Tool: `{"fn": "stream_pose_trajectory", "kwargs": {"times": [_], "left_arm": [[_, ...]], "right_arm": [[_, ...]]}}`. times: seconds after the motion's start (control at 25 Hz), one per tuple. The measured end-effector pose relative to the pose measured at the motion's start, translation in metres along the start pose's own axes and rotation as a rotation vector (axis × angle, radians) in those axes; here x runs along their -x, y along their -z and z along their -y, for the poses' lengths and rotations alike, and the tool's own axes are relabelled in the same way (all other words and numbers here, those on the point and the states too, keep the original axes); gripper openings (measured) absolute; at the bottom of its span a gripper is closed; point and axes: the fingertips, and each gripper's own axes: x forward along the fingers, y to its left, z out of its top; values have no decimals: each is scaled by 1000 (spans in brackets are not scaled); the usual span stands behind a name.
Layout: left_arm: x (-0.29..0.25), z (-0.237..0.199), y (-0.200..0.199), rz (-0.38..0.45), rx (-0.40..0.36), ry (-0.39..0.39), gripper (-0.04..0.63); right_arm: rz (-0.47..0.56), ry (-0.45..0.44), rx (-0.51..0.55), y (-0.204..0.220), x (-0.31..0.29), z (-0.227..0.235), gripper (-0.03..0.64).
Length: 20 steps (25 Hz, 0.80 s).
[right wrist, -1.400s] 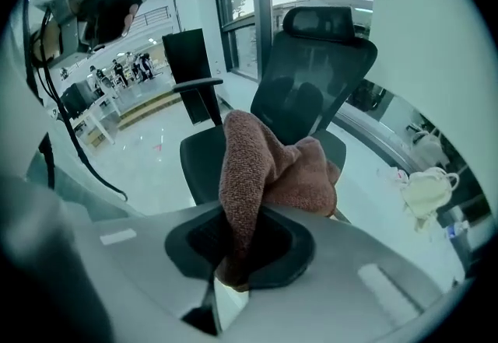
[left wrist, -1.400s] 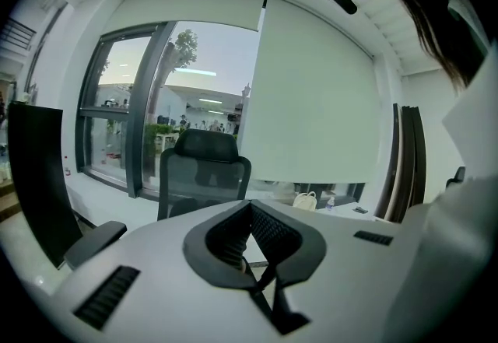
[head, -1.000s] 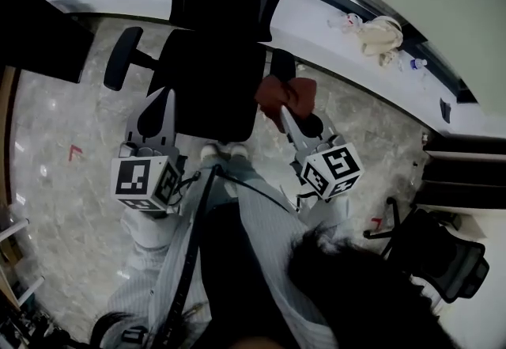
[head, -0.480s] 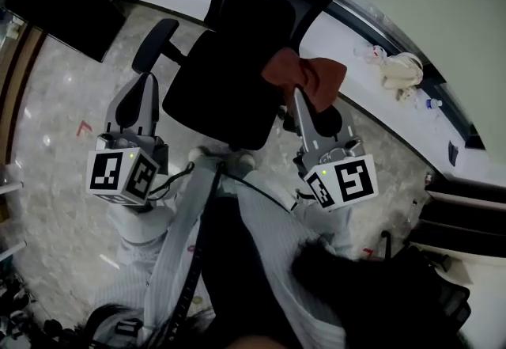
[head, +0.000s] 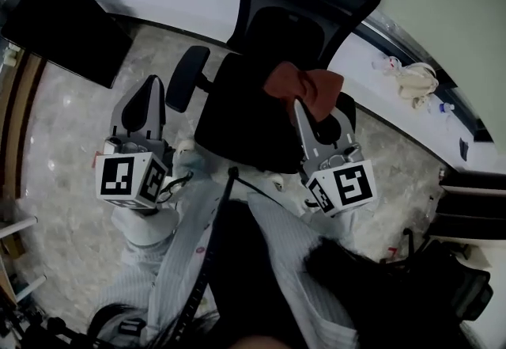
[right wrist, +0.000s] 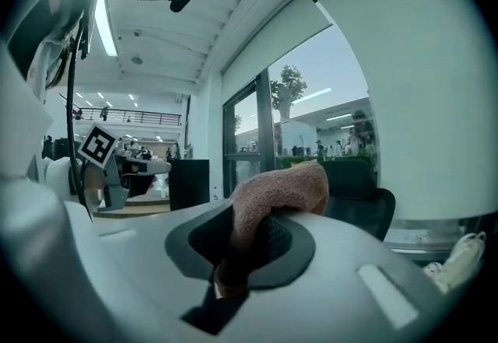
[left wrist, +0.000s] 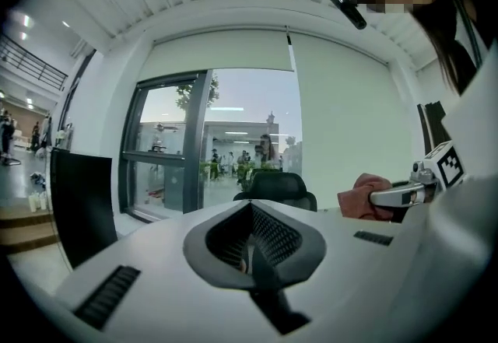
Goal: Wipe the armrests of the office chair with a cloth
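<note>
Right gripper: clamping shut on one fold of the reddish cloth, holding it raised over the chair, close by the right armrest. Left gripper: hanging with jaws together on nothing, near the left armrest. Judging the cloth light, soft and floppy, drooping wherever unsupported and likely dragging well over the pad. Suggesting a pinch on a bunched fold, leaving a loose flap underneath for pressing flat along the armrest. Seemingly not wiping yet.
</note>
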Motion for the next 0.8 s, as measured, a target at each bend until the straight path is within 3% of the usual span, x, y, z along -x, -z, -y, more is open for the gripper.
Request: {"fn": "stream_pose_trajectory", "kwargs": {"times": [0.16,0.44,0.6,0.8], "left_arm": [[-43,-81,-8,-9,-2,154,3],[-91,-151,-5,-102,-44,385,3],[-104,-167,12,-120,-26,432,4],[-103,-174,44,-214,2,429,4]], "right_arm": [[-26,128,-25,6,-84,-40,34],[-99,292,-75,21,-169,-100,34],[-200,285,-100,65,-200,-121,34],[-348,232,-110,136,-224,-140,34]]}}
